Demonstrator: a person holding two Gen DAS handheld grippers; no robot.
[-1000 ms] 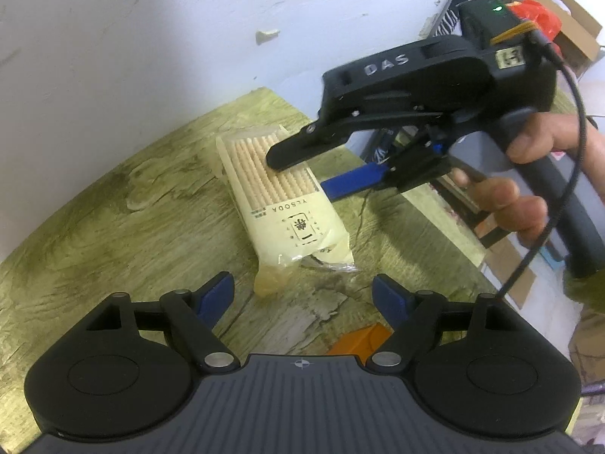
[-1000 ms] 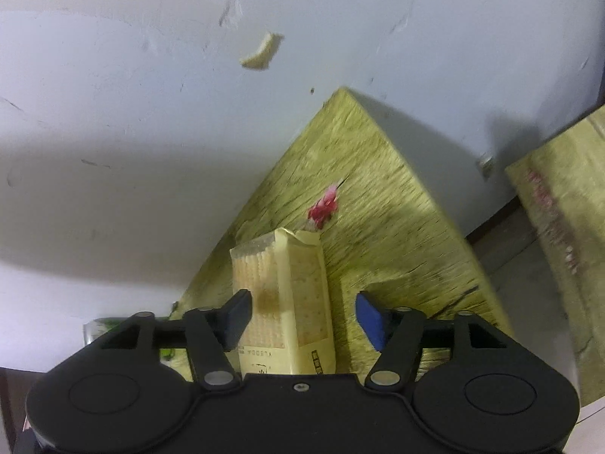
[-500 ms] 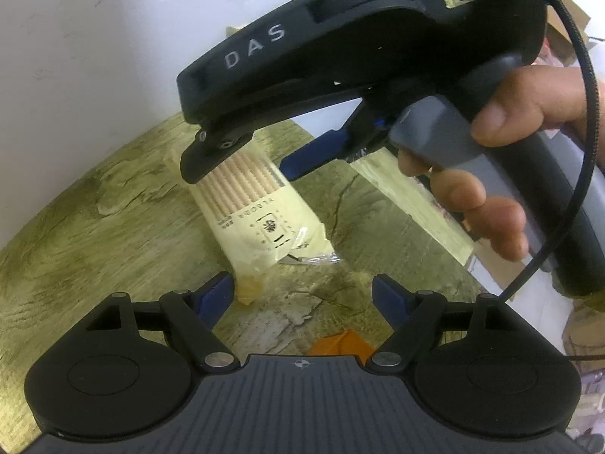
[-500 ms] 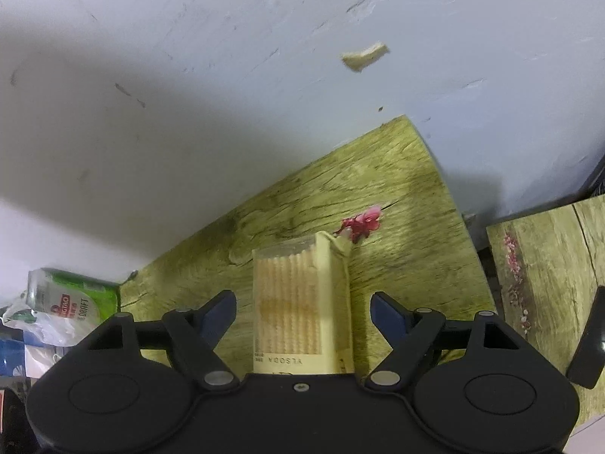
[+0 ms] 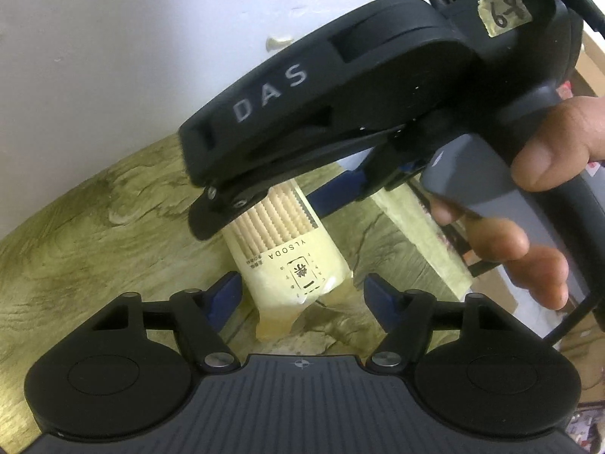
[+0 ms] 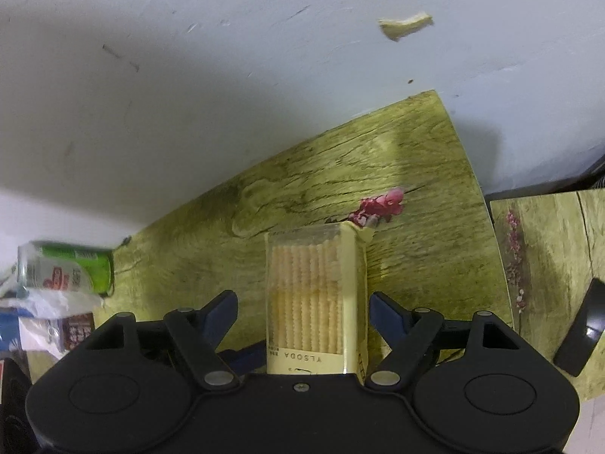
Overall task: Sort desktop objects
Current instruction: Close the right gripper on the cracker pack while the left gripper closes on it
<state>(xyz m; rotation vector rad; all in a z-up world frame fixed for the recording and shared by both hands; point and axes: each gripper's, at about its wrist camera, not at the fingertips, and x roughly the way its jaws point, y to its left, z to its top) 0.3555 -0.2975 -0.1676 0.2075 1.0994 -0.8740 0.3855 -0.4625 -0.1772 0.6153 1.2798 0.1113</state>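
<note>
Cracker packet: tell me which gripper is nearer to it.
Right. The right gripper straddles the cracker packet, open fingers on either side. The left gripper, also open, sits just short of the packet's near end.

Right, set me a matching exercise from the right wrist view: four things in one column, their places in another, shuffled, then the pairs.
Things
1. pale yellow plastic packet of crackers
2. green and white drink can
3. pink flower mark
4. beige scrap

Places
A. stuck on the white wall
B. lying on its side at the far left of the view
C. between the open jaws of the right gripper
D. on the wood-grain tabletop, just past the packet's far end

Pairs: 1-C, 2-B, 3-D, 4-A
</note>
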